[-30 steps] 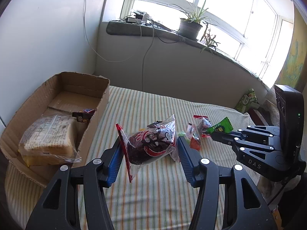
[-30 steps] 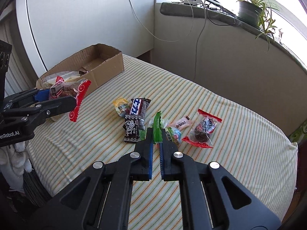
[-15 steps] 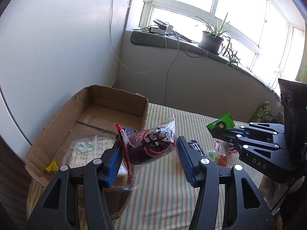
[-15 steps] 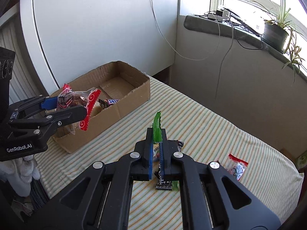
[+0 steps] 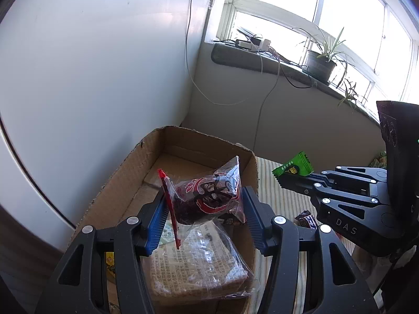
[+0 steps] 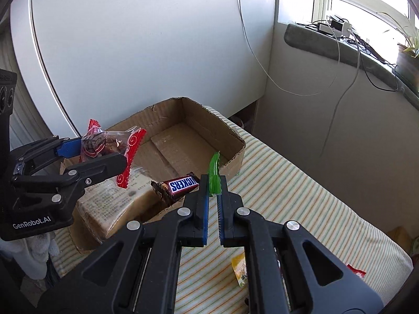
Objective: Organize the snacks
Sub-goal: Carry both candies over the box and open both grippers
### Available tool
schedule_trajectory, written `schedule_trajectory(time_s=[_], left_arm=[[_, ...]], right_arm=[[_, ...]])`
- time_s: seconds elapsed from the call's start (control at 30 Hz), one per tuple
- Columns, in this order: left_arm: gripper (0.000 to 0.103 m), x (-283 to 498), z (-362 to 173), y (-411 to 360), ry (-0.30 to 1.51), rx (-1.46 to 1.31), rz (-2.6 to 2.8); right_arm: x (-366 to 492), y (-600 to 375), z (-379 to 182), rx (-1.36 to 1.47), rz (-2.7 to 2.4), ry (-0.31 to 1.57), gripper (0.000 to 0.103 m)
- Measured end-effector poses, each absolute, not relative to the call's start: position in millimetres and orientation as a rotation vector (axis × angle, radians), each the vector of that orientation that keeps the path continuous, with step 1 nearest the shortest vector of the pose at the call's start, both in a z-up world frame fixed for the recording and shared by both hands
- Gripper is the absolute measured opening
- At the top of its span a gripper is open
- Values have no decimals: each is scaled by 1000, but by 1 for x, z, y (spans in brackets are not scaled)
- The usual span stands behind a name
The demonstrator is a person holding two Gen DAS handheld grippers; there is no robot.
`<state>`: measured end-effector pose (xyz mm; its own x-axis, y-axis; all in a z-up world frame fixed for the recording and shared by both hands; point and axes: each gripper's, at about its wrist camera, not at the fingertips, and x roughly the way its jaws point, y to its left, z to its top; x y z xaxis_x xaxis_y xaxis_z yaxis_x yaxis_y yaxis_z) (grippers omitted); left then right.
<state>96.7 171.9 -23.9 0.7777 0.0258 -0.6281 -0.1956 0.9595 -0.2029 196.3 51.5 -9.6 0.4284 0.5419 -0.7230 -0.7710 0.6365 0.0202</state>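
Observation:
My left gripper (image 5: 204,210) is shut on a clear bag of dark snacks with red edges (image 5: 207,198), held in the air above the open cardboard box (image 5: 154,144). The same bag (image 6: 104,144) shows in the right wrist view at the left, over the box's near end. My right gripper (image 6: 213,183) is shut on a small green candy wrapper (image 6: 214,172), just beside the box's right wall (image 6: 235,162). The green wrapper (image 5: 293,168) also shows in the left wrist view. Inside the box lie a large wrapped pack (image 5: 199,267) and a Snickers bar (image 6: 178,187).
The box sits at the left end of a striped cloth surface (image 6: 288,198). Loose snacks remain on the cloth: a yellow packet (image 6: 239,269), a red wrapper edge (image 6: 356,272), a dark bar (image 5: 305,218). A white wall and a windowsill with cables and a potted plant (image 5: 320,62) stand behind.
Both grippers have carried their snacks leftwards from the middle of the cloth to the box. The left one now hangs over the box; the right one has reached its side wall.

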Motion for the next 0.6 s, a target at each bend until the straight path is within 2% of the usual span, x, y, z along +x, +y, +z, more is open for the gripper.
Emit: schedule_trajectory(time_s=[0.53,0.6], left_arm=[[57,107,-27,189,680,-276,163],[59,106,-26,191,678,-282,169]], right_arm=[[213,100,-29,-366,883,797,5],[213,102,-29,-373,882,793,9]])
